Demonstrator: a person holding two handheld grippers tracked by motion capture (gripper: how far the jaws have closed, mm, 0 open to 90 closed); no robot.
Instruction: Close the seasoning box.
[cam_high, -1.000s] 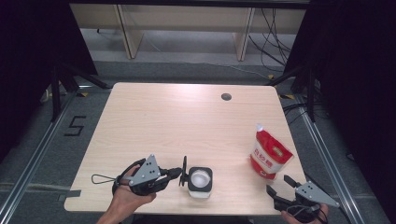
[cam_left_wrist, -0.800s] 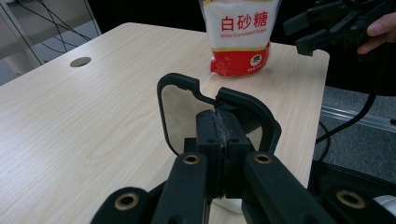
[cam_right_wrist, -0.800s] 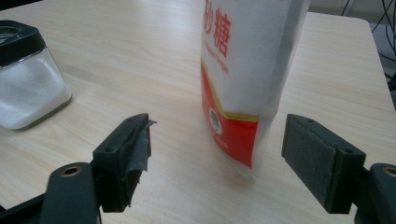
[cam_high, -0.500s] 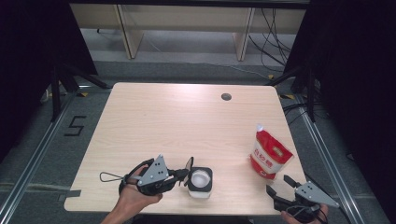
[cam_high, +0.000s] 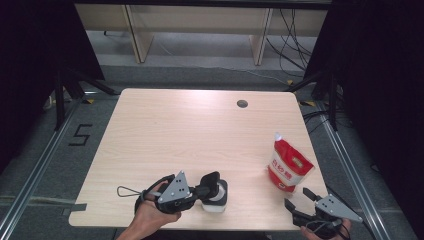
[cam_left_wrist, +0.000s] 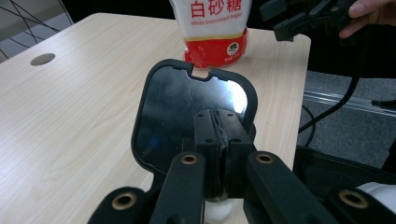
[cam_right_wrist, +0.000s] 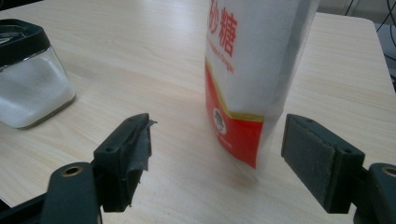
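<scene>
Right, my left gripper (cam_high: 209, 186) is clenched on the black flip lid (cam_left_wrist: 187, 107) of the sugar jar (cam_high: 216, 196), low centre of the high view. My right gripper (cam_right_wrist: 217, 161) gapes before the sugar bag (cam_right_wrist: 254, 70); I'd judge pouring isn't started.

left tongs (cam_high: 212, 183): jaws pressed together, gripped by left hand (cam_high: 150, 212) | right tongs (cam_high: 301, 200): jaws spread wide, low near bench edge

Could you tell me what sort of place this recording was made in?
Probably a lab recording bay, not a kitchen: a lone wooden table inside black curtains, floor rails beside it, loose cables behind.
</scene>
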